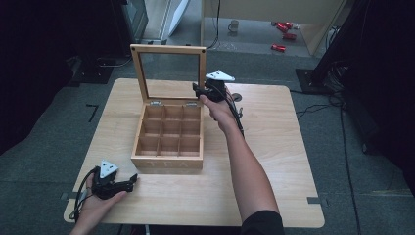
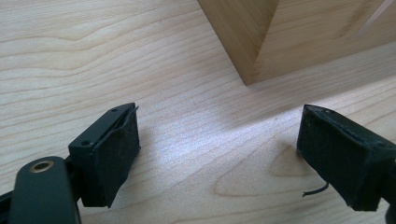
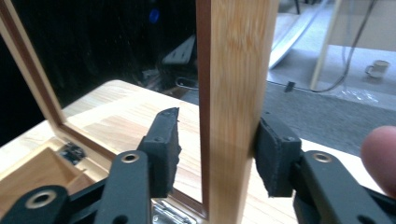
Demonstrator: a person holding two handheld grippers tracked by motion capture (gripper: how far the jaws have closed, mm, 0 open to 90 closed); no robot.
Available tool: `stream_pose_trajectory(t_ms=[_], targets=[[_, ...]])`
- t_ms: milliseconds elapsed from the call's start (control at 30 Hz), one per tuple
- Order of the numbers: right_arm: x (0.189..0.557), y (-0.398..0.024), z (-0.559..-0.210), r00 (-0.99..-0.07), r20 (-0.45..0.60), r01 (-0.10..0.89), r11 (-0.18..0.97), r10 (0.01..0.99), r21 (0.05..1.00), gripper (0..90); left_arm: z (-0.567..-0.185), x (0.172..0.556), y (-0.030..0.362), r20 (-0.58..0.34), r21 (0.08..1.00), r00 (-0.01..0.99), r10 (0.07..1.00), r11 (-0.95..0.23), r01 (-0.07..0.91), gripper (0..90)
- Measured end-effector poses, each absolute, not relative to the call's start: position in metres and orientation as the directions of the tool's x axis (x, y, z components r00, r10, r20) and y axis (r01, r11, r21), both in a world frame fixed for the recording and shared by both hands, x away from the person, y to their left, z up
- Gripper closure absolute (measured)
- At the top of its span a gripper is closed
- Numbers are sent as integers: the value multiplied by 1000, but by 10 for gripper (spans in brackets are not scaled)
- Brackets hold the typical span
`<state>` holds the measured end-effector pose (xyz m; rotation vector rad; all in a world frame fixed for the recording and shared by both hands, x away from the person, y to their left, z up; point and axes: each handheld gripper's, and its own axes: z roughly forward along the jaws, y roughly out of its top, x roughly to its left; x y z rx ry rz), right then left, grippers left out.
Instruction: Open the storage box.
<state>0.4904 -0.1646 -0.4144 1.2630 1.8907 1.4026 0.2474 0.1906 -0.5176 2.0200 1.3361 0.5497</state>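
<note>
Lid [image 1: 169, 73] of the wooden tea box [image 1: 168, 138] is what we have in hand: it stands upright, swung open on its hinges [image 3: 164, 211] at the back edge of the box, a wooden frame around a clear pane. Our right gripper [image 1: 199, 91] reaches the right-hand side bar of that frame. In the right gripper view the bar [image 3: 233, 112] rises between the two black jaws: the right-hand pad lies against the wood, while a narrow gap shows between the left-hand pad and the bar, so the jaws straddle the frame without fully pinching it. A fingertip [image 3: 379, 151] of our right hand shows at the right edge of that view.

Below the lid, the box sits near the middle of the table [image 1: 274, 147], its nine small compartments open to view, lettering on its front wall.

Our left gripper [image 1: 133, 179] rests low at the near left part of the table, held in our left hand [image 1: 95, 208], just off the front left corner of the box. In the left gripper view its jaws stand spread wide with nothing between them but bare tabletop, and the corner of the box [image 2: 254, 56] rises just beyond them, apart from both pads.

Beyond the table, on the floor, we see a mug [image 1: 234, 25] and some red things [image 1: 284, 29].
</note>
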Motion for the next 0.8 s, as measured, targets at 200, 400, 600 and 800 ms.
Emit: stream_pose_trajectory(t_ms=[200, 400, 600, 800], targets=[[497, -169, -421, -390, 203, 450, -6, 898, 893, 671, -518, 247, 191, -7, 711, 394, 919, -273, 648, 135], [497, -166, -420, -366, 213, 459, -23, 906, 888, 671, -518, 247, 191, -10, 712, 393, 919, -270, 649, 134], [497, -163, -418, -343, 213, 476, -26, 915, 879, 667, -518, 247, 191, -12, 712, 393, 919, -268, 649, 134], [492, -164, -416, -362, 205, 473, -11, 909, 881, 524, -518, 247, 191, -13, 712, 393, 919, -267, 649, 134]])
